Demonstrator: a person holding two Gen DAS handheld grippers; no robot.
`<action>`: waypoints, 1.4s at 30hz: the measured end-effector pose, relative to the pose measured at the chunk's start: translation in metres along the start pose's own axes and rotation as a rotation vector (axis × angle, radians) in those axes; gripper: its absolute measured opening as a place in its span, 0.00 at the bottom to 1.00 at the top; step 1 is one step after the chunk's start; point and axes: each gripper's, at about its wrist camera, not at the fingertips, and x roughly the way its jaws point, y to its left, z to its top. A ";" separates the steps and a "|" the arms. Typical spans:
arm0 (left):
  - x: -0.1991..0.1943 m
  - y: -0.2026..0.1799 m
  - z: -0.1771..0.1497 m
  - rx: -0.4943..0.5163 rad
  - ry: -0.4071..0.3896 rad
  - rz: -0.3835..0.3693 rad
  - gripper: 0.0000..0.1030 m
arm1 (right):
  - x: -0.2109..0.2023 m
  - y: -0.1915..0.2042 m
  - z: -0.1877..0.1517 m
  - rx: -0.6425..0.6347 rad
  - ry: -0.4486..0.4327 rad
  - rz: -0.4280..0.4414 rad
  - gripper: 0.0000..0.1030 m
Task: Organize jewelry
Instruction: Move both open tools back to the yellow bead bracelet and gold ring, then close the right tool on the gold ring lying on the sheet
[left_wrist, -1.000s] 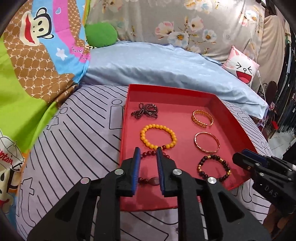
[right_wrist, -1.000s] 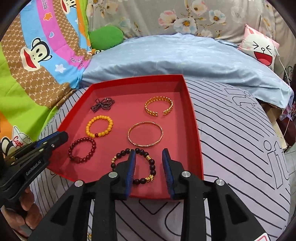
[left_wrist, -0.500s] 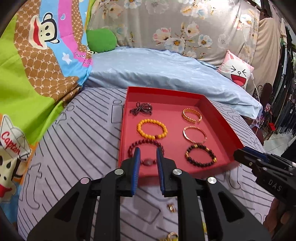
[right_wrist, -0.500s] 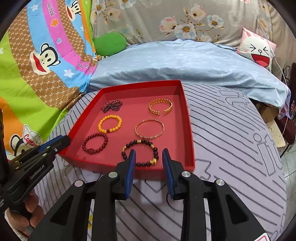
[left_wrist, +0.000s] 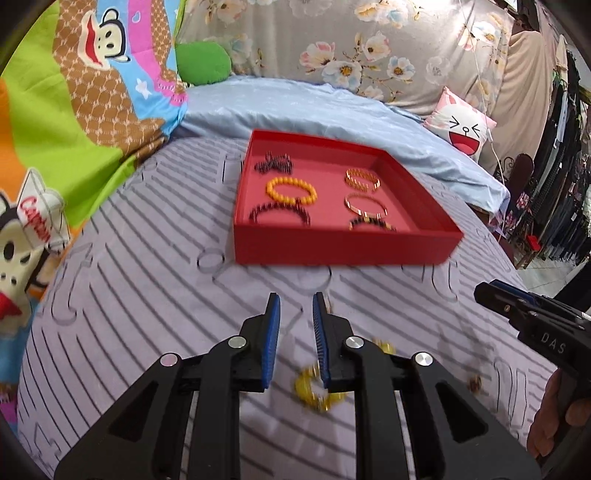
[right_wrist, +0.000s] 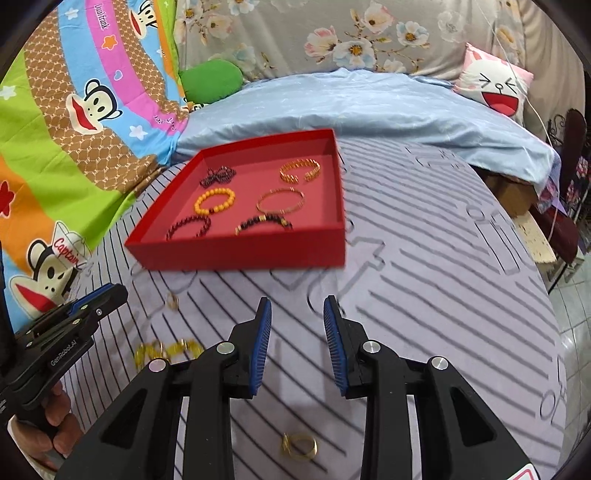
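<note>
On the striped purple bedspread, well short of the red tray, both grippers are now being held, whereas a second ago their fingers were being shown over the tray floor; a pull-back toward the near edge of the bed is being recorded in both views.

Left gripper: jaws are being kept narrowly parted, nothing between the pads, gap unchanged. Right gripper: jaws are being kept a little wider, likewise empty and unchanged.

Tray contents, being left in place: dark bow-shaped bead piece at 11 o'clock of the tray floor; yellow bead bracelet just below it; dark red bead bracelet at 7 o'clock; gold link cuff at 1 o'clock; thin gold bangle below that; black-and-gold bead bracelet at 5 o'clock, partly hidden by the near wall.

Loose items, newly being brought into view on the bedspread: blurred yellow-gold pieces at 6 o'clock of the left view, beneath the left gripper's fingers; a gold ring at 6 o'clock of the right view; a gold cluster at 8 o'clock, near the left gripper.

Judgement: bracelets are being treated as sorted; the small loose pieces are probably being approached next.
</note>
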 end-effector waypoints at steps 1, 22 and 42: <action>-0.001 0.000 -0.005 -0.002 0.007 -0.001 0.17 | -0.003 -0.003 -0.007 0.006 0.008 -0.004 0.28; -0.013 -0.003 -0.049 -0.028 0.041 -0.025 0.34 | -0.007 0.003 -0.071 0.013 0.083 0.016 0.28; -0.006 0.000 -0.049 -0.034 0.075 -0.029 0.34 | -0.004 0.031 -0.074 -0.034 0.089 0.065 0.35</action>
